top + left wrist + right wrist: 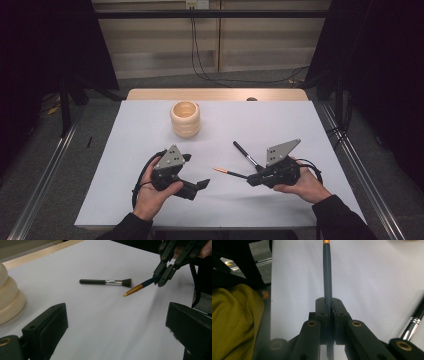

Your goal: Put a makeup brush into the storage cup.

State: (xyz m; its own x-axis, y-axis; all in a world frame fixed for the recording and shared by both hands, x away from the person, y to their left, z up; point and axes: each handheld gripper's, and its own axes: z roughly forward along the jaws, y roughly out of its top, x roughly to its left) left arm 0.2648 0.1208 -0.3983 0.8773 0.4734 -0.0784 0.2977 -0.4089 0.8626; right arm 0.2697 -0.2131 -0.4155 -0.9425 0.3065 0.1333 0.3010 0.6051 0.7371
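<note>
Our right gripper (254,179) has its fingers clamped on the thin pencil (229,172), pointing toward nine o'clock above the tabletop (280,125); our left gripper (200,186) fingers gape empty; the narrow grip could let it pivot or slip.

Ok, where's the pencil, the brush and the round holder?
pencil (136,288), left gripper view, gold band near the tip.
makeup brush (100,281), left gripper view, black handle.
ribbed holder (185,120), high view, its side wall.

A dark blue pencil (140,286) with a gold band and pale tip, a black brush (106,282) with a silver ferrule, a cream ribbed cup (185,118), a white tabletop (280,125).
</note>
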